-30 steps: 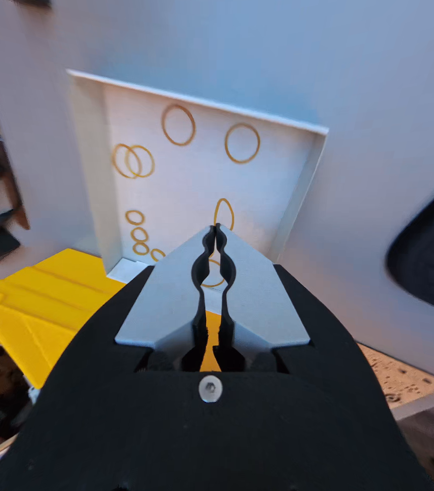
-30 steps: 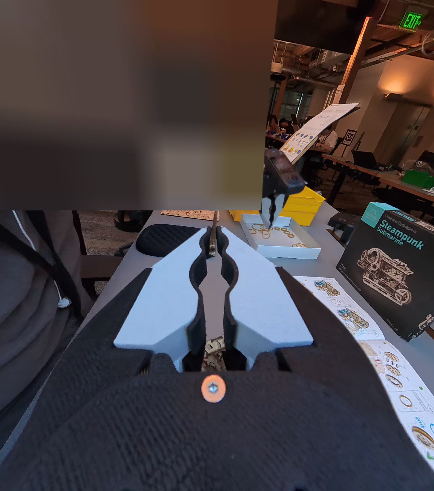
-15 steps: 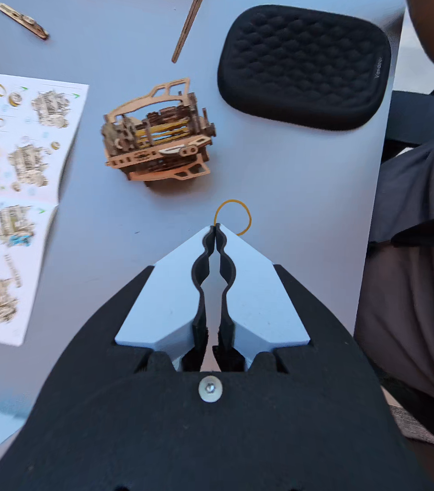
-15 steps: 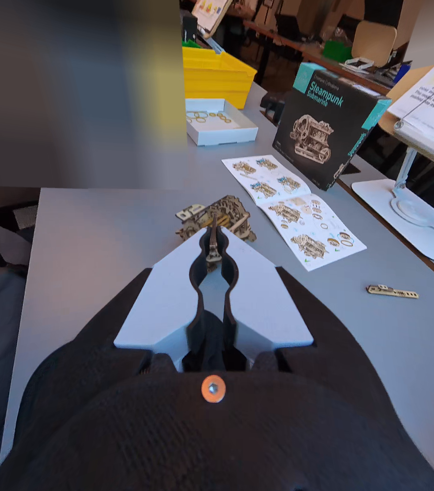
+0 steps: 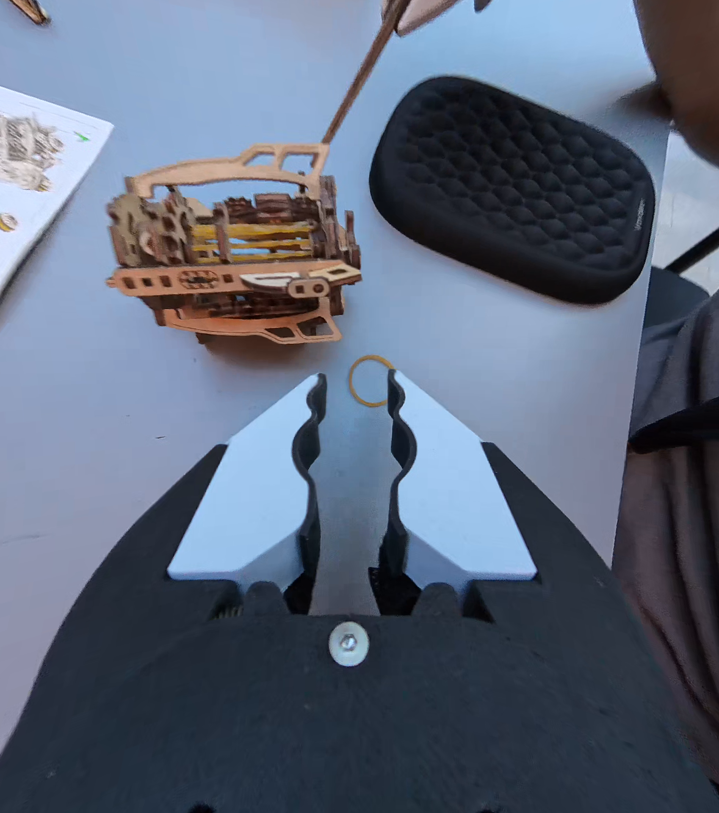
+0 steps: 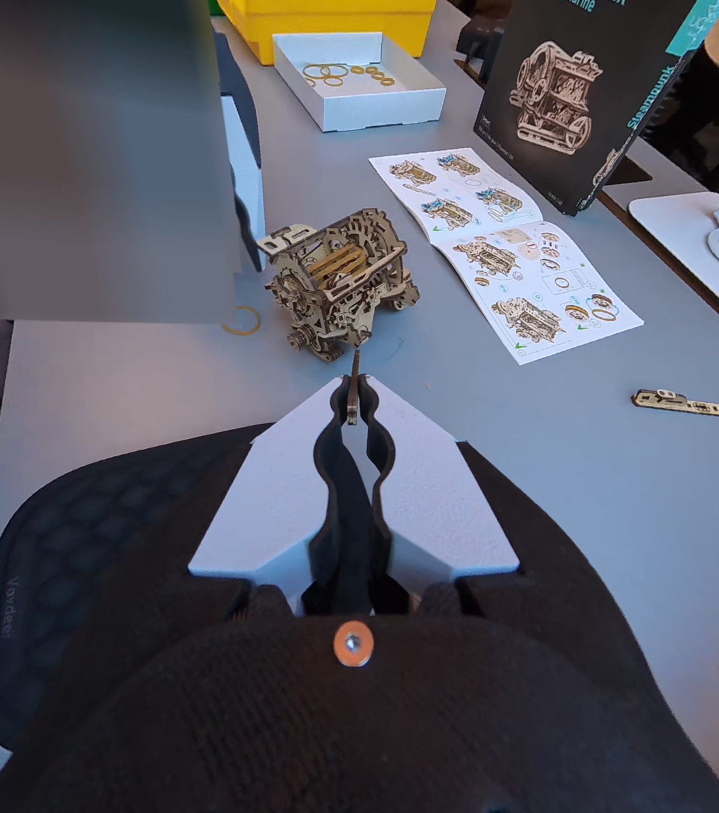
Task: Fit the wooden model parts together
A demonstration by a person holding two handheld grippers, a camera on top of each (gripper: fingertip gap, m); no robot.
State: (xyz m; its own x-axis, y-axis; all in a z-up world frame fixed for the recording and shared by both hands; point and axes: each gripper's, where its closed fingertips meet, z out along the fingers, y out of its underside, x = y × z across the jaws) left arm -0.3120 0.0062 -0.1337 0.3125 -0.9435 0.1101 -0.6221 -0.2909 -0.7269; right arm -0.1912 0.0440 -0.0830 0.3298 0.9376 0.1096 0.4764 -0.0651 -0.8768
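The partly built wooden model (image 5: 230, 259) stands on the grey table (image 5: 85, 440); it also shows in the right wrist view (image 6: 340, 281). My left gripper (image 5: 357, 377) is open and empty, low over the table just in front of the model. A yellow rubber band (image 5: 371, 357) lies flat on the table at its fingertips, also seen in the right wrist view (image 6: 243, 333). My right gripper (image 6: 352, 379) is shut on a thin wooden part (image 6: 354, 365), held edge-on just short of the model. In the left wrist view that part (image 5: 362, 75) slants down to the model's top corner.
A black padded rest (image 5: 511, 189) lies right of the model. An open instruction booklet (image 6: 503, 250), a dark kit box (image 6: 569, 101), a white tray (image 6: 384, 114) with rubber bands, a yellow bin (image 6: 327, 22) and a loose wooden strip (image 6: 683, 402) sit around. A person's clothing (image 5: 701, 528) borders the table.
My left gripper carried a rubber band from the white tray to the table by the model, then opened and let it go. My right gripper came down toward the model with its wooden part.
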